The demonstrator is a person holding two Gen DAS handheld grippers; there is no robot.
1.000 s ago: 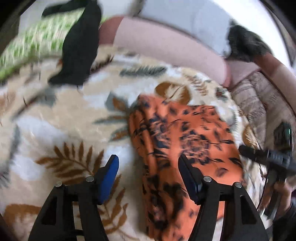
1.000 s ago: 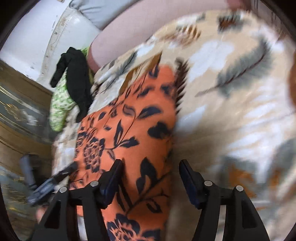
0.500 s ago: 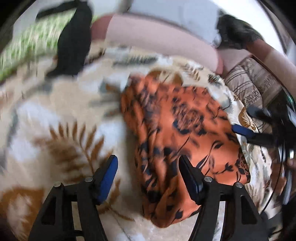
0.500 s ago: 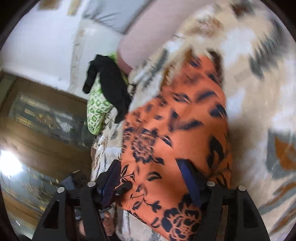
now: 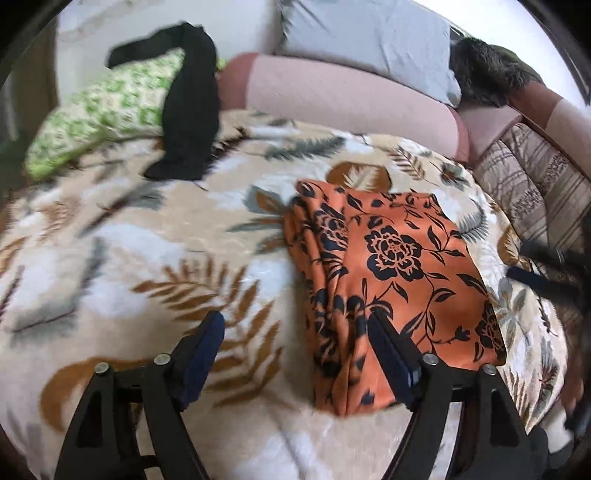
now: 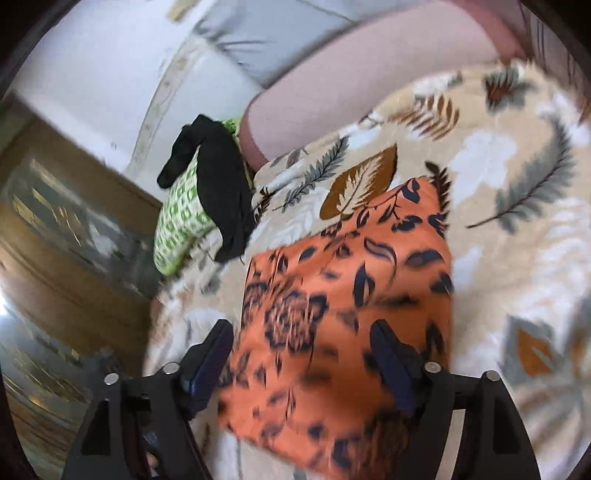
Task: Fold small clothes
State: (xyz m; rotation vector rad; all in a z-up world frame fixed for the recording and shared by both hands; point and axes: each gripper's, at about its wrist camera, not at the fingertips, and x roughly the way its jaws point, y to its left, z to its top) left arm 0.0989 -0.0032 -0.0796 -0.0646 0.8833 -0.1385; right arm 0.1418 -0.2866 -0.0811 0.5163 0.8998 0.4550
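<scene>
An orange garment with a black flower print (image 5: 391,280) lies folded into a rough rectangle on a leaf-patterned blanket (image 5: 147,266). My left gripper (image 5: 295,354) is open and empty, just off its near left edge, right finger over the cloth. In the right wrist view the same garment (image 6: 343,310) lies under my right gripper (image 6: 301,354), which is open and empty above it. The right gripper's fingers also show at the far right of the left wrist view (image 5: 543,280).
A black garment (image 5: 188,99) drapes over a green-and-white patterned cloth (image 5: 99,110) at the back left. A pink bolster (image 5: 351,99) and grey pillow (image 5: 369,33) line the back. A striped cushion (image 5: 532,192) is right. A wooden cabinet (image 6: 55,240) stands beyond the bed edge.
Both grippers have pulled back from the orange garment, which lies released and folded. The right gripper has moved off toward the garment's right edge.
</scene>
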